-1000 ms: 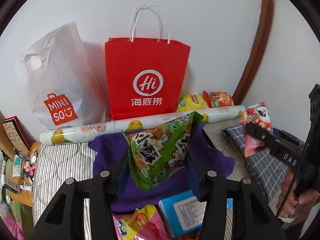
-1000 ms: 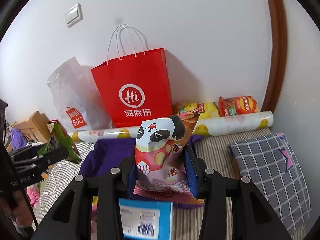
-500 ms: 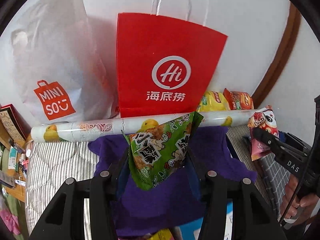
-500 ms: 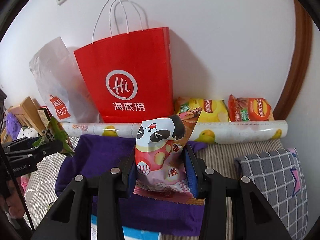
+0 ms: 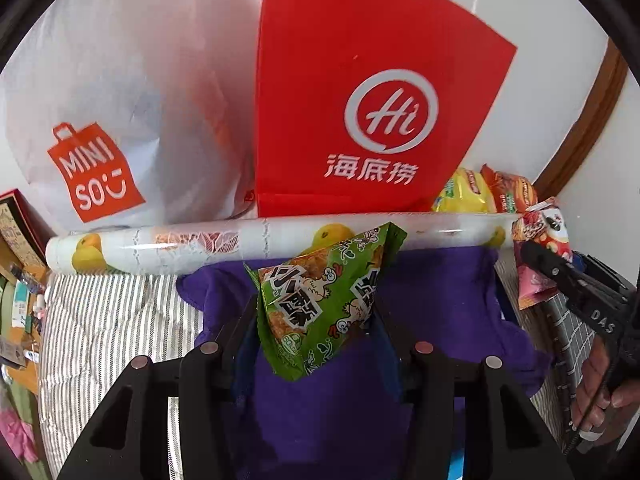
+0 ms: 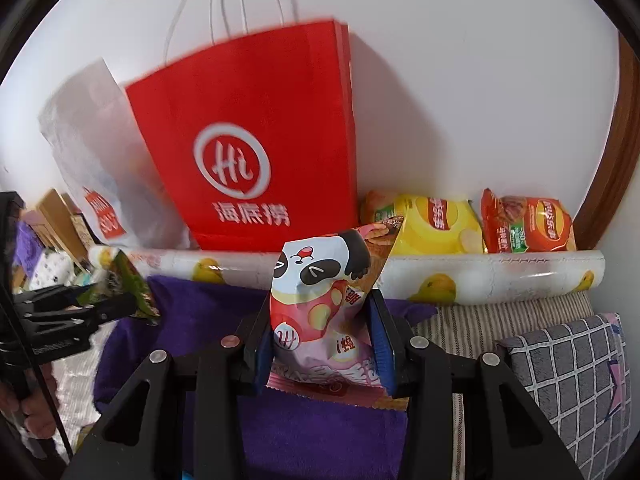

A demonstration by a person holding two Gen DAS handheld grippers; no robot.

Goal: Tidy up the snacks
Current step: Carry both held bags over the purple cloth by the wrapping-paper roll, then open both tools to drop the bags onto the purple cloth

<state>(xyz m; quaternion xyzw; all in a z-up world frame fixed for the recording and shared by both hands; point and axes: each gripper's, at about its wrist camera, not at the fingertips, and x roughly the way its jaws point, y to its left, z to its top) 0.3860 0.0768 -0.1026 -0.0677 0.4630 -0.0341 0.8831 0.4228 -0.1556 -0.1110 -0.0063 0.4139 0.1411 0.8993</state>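
My left gripper (image 5: 316,320) is shut on a green snack packet (image 5: 320,304) and holds it above a purple cloth (image 5: 440,300). My right gripper (image 6: 320,320) is shut on a pink panda snack packet (image 6: 320,296); that packet also shows at the right of the left wrist view (image 5: 544,240). The green packet shows at the left of the right wrist view (image 6: 128,284). A red paper bag (image 5: 360,100) (image 6: 256,148) stands against the wall straight ahead. A yellow chip bag (image 6: 436,228) and an orange chip bag (image 6: 528,224) lie behind a printed roll (image 6: 480,280).
A white Miniso plastic bag (image 5: 100,120) stands left of the red bag. The printed roll (image 5: 180,244) lies across the striped bedding (image 5: 100,320). A grey checked pillow (image 6: 572,364) sits at the right. Cluttered wooden shelves (image 5: 20,280) stand at the far left.
Both grippers have moved forward toward the red bag and the wall, still holding their packets. The bags now look larger and the loose snacks below have left view.
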